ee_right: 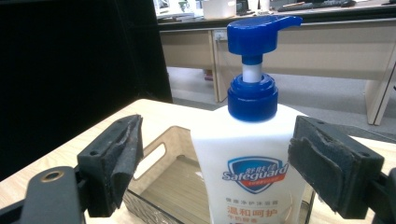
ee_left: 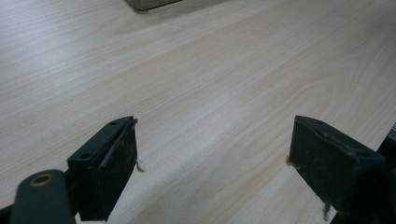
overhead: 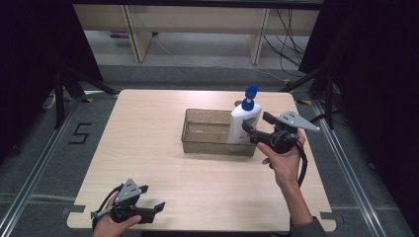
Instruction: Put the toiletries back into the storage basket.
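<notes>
A white soap bottle [overhead: 243,123] with a blue pump [overhead: 251,94] stands upright at the right end of a clear plastic bin [overhead: 207,132]. My right gripper [overhead: 258,123] is open just to the bottle's right, level with its body. In the right gripper view the bottle [ee_right: 247,172] stands between the spread jaws of that gripper [ee_right: 217,140]; the right pad [ee_right: 322,168] is close to its side, and the left pad [ee_right: 123,158] is well clear. My left gripper [overhead: 152,197] is open and holds nothing, low over the table's front left.
The bin [ee_right: 159,158] has a handle slot in its end wall and sits right of centre on the pale wooden table [overhead: 148,143]. The left gripper [ee_left: 212,140] looks over bare wood, with a corner of the bin [ee_left: 149,3] far ahead. Desks and cables stand beyond the table.
</notes>
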`<state>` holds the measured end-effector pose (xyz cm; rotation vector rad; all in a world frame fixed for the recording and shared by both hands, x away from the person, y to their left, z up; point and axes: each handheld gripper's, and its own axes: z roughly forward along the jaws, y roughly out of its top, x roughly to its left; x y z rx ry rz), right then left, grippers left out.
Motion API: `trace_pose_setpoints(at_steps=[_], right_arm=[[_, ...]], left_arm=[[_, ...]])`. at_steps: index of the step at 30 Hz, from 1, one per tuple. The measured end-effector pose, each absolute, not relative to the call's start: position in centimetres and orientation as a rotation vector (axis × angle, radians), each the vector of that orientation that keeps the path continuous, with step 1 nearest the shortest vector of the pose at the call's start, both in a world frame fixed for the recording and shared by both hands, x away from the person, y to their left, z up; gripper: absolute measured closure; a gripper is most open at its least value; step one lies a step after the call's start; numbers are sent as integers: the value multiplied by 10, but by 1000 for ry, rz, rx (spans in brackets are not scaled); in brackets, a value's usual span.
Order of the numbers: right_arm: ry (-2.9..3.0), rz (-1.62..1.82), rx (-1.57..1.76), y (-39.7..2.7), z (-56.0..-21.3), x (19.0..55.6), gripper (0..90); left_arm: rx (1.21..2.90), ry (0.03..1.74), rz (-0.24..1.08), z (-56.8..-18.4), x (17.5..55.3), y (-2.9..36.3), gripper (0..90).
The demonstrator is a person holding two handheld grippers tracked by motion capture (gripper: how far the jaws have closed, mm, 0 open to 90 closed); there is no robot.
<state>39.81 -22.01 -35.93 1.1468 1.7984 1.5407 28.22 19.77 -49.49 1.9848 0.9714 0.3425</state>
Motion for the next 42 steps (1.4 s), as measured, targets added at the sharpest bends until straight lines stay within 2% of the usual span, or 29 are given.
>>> trace_pose_setpoints(at_steps=[42], right_arm=[[1931,1572,1150,-213,-387,370,179]], left_arm=[[1981,969,344,-495,282,197,148]])
